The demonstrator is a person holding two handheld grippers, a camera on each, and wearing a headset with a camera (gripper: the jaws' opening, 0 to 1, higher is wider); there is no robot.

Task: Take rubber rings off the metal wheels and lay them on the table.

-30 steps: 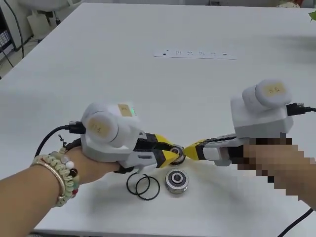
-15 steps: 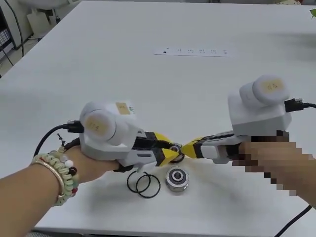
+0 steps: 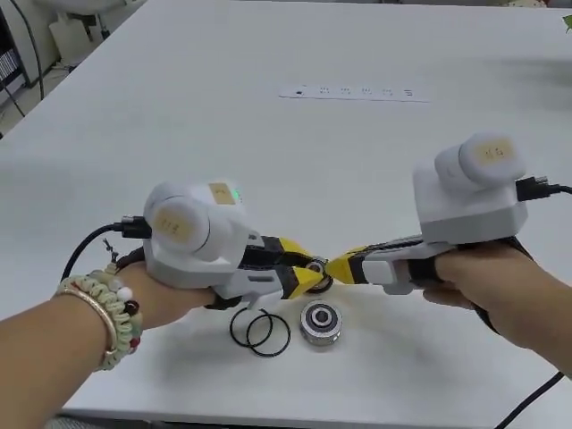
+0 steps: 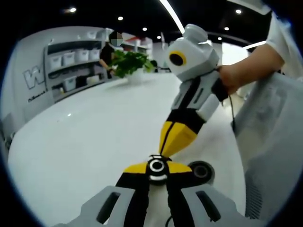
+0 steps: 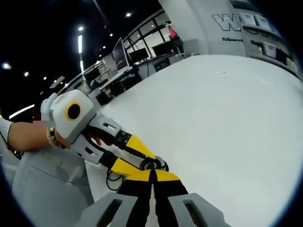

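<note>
A broad white surface (image 3: 268,134) carrying a power strip (image 3: 355,93) spans a bright office; shelves (image 4: 71,66) of bins, a leafy plant (image 4: 130,62), monitors (image 5: 118,51) on desks and ceiling strip lights (image 4: 171,14) lie beyond.

The right tool (image 5: 152,172), its 2 yellow-tipped jaws pressed close together, meets the metal wheel (image 5: 153,164) gripped by the left tool (image 5: 146,158), which reaches in from the left over a white bench (image 5: 222,109).

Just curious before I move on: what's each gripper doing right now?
Left gripper: closed on a small round metal wheel.
Right gripper: closed, tips against that wheel.
</note>
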